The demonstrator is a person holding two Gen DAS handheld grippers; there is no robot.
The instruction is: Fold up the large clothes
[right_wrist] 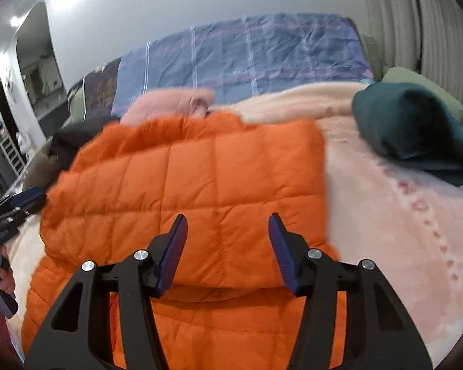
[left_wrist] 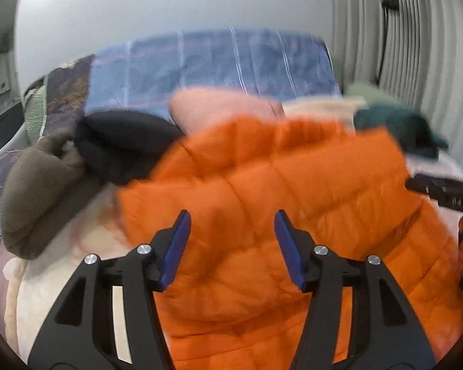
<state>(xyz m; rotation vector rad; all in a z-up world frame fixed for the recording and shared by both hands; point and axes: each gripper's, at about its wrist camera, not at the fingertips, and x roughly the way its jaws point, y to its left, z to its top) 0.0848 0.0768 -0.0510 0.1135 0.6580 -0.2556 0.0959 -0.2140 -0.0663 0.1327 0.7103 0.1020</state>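
An orange quilted puffer jacket [left_wrist: 262, 203] lies on the bed, folded over itself; it also shows in the right wrist view [right_wrist: 200, 178]. My left gripper [left_wrist: 231, 219] is open and empty, held above the jacket's near part. My right gripper [right_wrist: 227, 222] is open and empty above the jacket's folded edge. The right gripper shows at the right edge of the left wrist view [left_wrist: 444, 197]. The left gripper shows at the left edge of the right wrist view [right_wrist: 12, 209].
The bed has a pale pink blanket [right_wrist: 401, 215] and a blue striped cover [right_wrist: 247, 55] at the back. Around the jacket lie a dark green garment [right_wrist: 410, 129], a pink one [right_wrist: 169, 101], a black one [left_wrist: 123, 145] and a brown one [left_wrist: 40, 185]. A curtain [left_wrist: 416, 46] hangs at the right.
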